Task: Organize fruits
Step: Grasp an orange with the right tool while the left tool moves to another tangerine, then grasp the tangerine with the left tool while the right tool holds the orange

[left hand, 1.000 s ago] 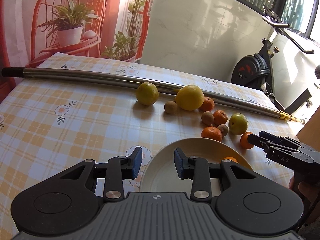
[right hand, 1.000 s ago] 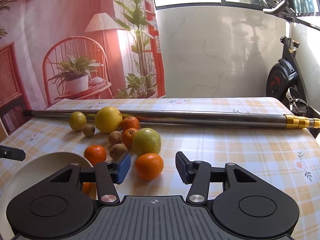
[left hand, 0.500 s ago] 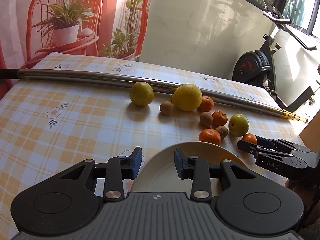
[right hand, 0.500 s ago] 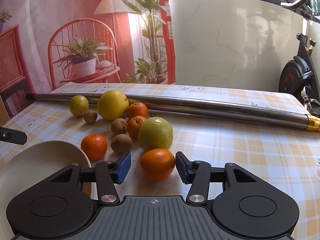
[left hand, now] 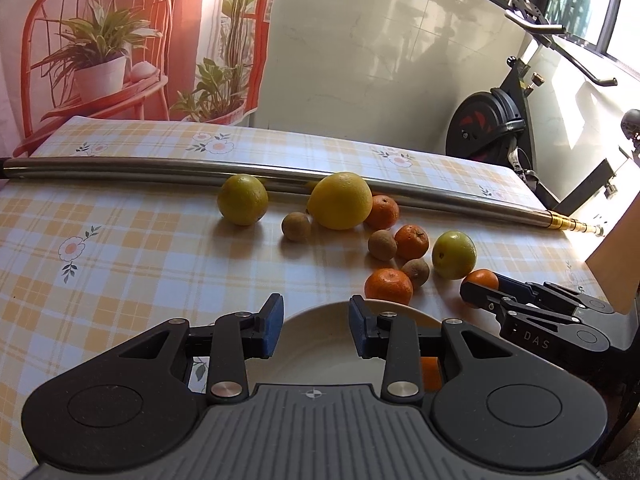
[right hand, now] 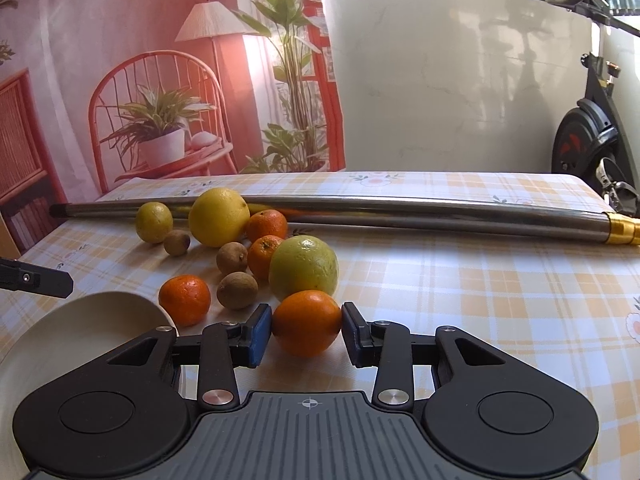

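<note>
While the right gripper (right hand: pixel 307 330) closes its jaws on an orange (right hand: pixel 307 323), both pads touching its sides, the fruit sits on the table (right hand: pixel 480 292) just right of the plate (right hand: pixel 60 344). Over that plate's near rim, the left gripper (left hand: pixel 316 330) hangs narrowly parted, holding nothing.

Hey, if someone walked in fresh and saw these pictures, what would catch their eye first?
Probably the right hand-held gripper, its jaws closing on a round orange mandarin at the near edge of the fruit cluster on the yellow checked tablecloth. Next, the large yellow citrus fruit resting against the long shiny metal pole across the table's far side. A cream round plate sits below the left hand-held gripper.
</note>
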Available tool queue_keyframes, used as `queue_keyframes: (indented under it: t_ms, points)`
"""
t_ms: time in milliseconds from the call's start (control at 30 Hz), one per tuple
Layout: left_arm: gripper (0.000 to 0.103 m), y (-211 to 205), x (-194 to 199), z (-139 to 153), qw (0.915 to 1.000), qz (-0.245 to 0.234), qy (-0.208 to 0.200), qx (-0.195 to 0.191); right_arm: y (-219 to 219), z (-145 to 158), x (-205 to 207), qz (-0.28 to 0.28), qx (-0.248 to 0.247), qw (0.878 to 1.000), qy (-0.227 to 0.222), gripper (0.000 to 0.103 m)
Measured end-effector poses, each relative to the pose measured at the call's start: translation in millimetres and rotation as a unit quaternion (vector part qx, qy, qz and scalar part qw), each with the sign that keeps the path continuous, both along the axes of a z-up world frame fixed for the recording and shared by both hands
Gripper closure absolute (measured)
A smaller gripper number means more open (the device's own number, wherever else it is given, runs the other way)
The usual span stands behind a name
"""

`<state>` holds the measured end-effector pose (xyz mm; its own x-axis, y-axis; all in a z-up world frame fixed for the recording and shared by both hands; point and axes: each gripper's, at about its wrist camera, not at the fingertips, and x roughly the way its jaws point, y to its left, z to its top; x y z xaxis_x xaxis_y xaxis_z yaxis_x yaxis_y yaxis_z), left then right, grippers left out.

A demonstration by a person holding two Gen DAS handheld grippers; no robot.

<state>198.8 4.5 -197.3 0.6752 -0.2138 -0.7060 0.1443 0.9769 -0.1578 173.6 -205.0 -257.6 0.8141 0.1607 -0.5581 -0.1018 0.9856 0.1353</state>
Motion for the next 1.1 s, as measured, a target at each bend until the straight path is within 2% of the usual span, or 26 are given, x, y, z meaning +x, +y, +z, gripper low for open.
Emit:
queue_keyframes:
  t_ms: [267,600,833,1100]
  points:
    - [0.061,-34.0,31.2,-1.6,0.9986,-0.045,0.024,-0.013,-5.0,2.8,-5.3,-0.004,0.008,1.0,-0.012,0.068]
    - [0.059,-41.4,72.0,-22.9,0.9932,-0.037,0.098,-0.051,-6.1,3.2,-9.2,-0.009,0.014,1.0,-0.02,0.068]
    - [0.058,-50.7,80.6,-35.1,0.9908,-0.046,0.12,-0.041,-6.8,3.5,-10.3,-0.01,0.016,1.0,-0.022,0.068]
    - [0.055,-60.1,84.4,-44.4,0.9906,-0.05,0.125,-0.022,-7.3,3.3,-10.5,-0.01,0.017,1.0,-0.022,0.068]
